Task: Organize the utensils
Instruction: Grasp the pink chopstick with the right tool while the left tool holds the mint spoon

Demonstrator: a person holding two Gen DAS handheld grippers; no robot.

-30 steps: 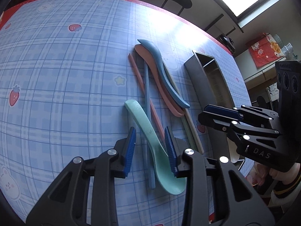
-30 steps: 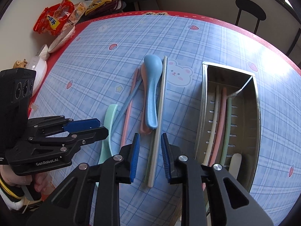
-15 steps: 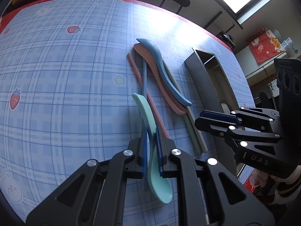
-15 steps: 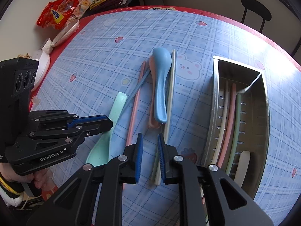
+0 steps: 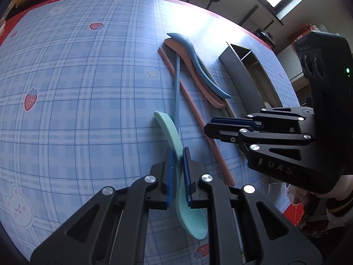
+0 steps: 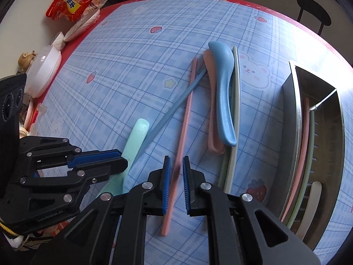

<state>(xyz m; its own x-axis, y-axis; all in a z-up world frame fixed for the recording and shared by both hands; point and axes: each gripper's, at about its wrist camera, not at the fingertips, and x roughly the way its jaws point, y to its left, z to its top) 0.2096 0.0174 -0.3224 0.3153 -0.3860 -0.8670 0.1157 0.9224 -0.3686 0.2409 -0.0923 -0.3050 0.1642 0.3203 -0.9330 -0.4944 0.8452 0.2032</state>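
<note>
The mint green spoon [image 5: 169, 130] lies on the blue plaid tablecloth, its handle pinched between the pads of my left gripper [image 5: 177, 156], which is shut on it. My right gripper [image 6: 176, 161] has its pads drawn in on the pink chopstick [image 6: 187, 114], which still rests on the cloth. The blue chopstick [image 6: 176, 110] crosses under it. Beside them lie a blue spoon [image 6: 222, 92] on a pink spoon [image 6: 213, 137] and two pale chopsticks [image 6: 235, 132]. The metal holder [image 6: 291, 110] at right holds pink and green chopsticks and a cream spoon.
Snack bags [image 6: 70, 2] and a white bowl [image 6: 46, 72] sit off the table's far left. A black stool [image 6: 313, 13] stands beyond the red table edge. The left gripper [image 6: 119, 161] and the right one work close together near the front edge.
Both grippers went from open to shut. The left one closed on the green spoon, which shifted and tipped. The right one slid left from the pale chopsticks onto the pink chopstick.
</note>
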